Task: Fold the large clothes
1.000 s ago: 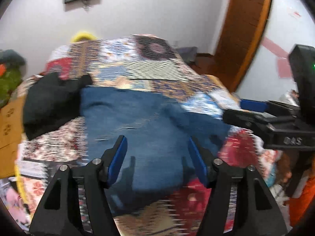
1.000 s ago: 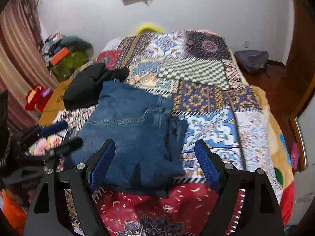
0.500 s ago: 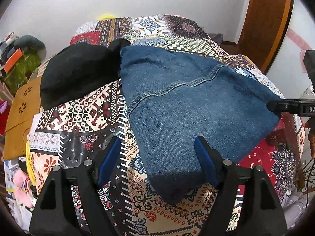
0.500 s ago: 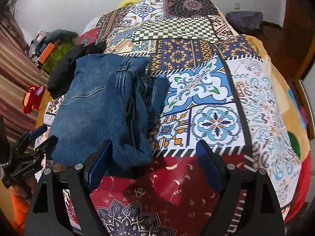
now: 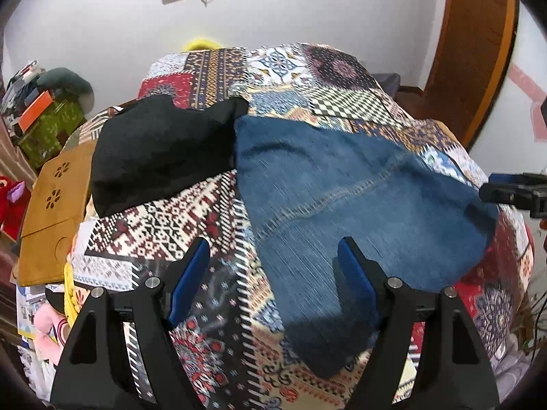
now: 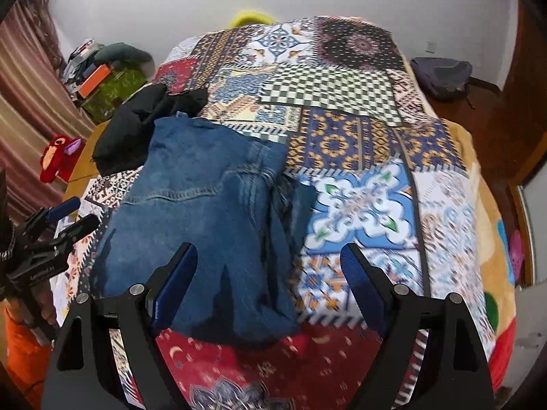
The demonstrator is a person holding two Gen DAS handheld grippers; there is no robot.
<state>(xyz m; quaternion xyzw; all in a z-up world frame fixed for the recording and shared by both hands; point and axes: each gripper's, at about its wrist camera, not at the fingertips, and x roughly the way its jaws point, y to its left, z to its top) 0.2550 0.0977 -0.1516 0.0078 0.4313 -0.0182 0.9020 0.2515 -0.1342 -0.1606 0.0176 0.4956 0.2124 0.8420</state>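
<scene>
Folded blue jeans [image 5: 345, 205] lie on the patchwork bedspread [image 5: 171, 218]; they also show in the right wrist view [image 6: 205, 218], bunched along their right side. My left gripper [image 5: 273, 273] is open and empty, held above the near left corner of the jeans. My right gripper [image 6: 270, 273] is open and empty, held above the near end of the jeans. The left gripper [image 6: 68, 215] shows at the left edge of the right wrist view, and the right gripper [image 5: 512, 191] at the right edge of the left wrist view.
A black garment [image 5: 160, 150] lies on the bed beside the far left of the jeans. A brown cushion [image 5: 51, 205], toys and boxes sit left of the bed. A bag [image 6: 441, 75] lies on the floor at the far right, near a wooden door [image 5: 475, 51].
Both grippers have pulled back and risen a little from the jeans, staying open. The jeans lie where they were.
</scene>
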